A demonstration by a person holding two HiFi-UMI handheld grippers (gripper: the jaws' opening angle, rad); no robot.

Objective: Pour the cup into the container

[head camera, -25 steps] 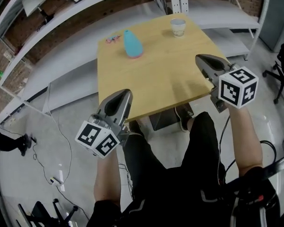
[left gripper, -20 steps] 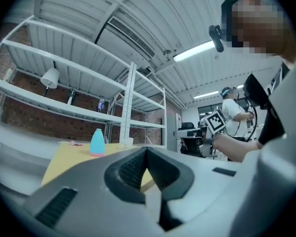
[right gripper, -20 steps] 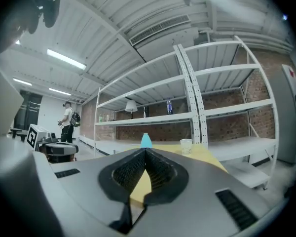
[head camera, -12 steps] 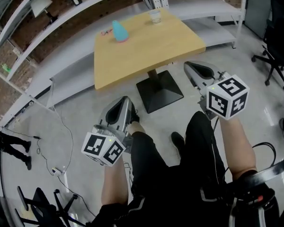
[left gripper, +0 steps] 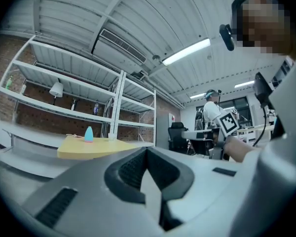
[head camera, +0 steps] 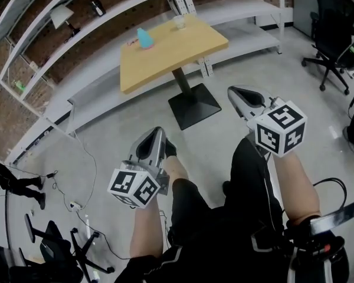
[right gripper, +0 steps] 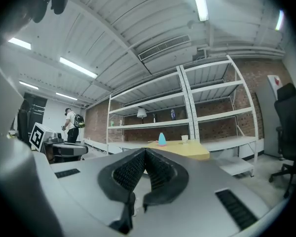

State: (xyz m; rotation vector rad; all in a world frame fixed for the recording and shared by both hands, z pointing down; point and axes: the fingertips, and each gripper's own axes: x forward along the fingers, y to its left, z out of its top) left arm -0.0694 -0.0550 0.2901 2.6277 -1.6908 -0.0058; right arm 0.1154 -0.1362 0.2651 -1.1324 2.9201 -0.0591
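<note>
The person stands on the grey floor, well apart from the wooden table (head camera: 183,49), which sits toward 12 o'clock in the head view on a black pedestal base (head camera: 193,104). On the tabletop, the white cup (head camera: 179,22) stands at the far corner, at about 1 o'clock of the table. The turquoise cone-shaped container (head camera: 144,39) stands upright at about 11 o'clock of it, apart from the cup. Neither gripper is near them.

The left gripper (head camera: 158,131) is held low at 7 o'clock of the head view, above the person's leg, and the right gripper (head camera: 232,89) at 4 o'clock. Both point toward the table. In the left gripper view the jaws meet at the tips, together with nothing between them. The container (left gripper: 89,134) shows small and far off at 9 o'clock. In the right gripper view the jaws are likewise closed tip to tip and hold nothing, with the container (right gripper: 162,139) and cup (right gripper: 185,138) far beyond them on the table.

White metal shelving (head camera: 106,10) runs along the brick wall behind the table. A black office chair (head camera: 333,16) stands at 2 o'clock, and cables (head camera: 76,175) trail over the floor at 9 o'clock.
</note>
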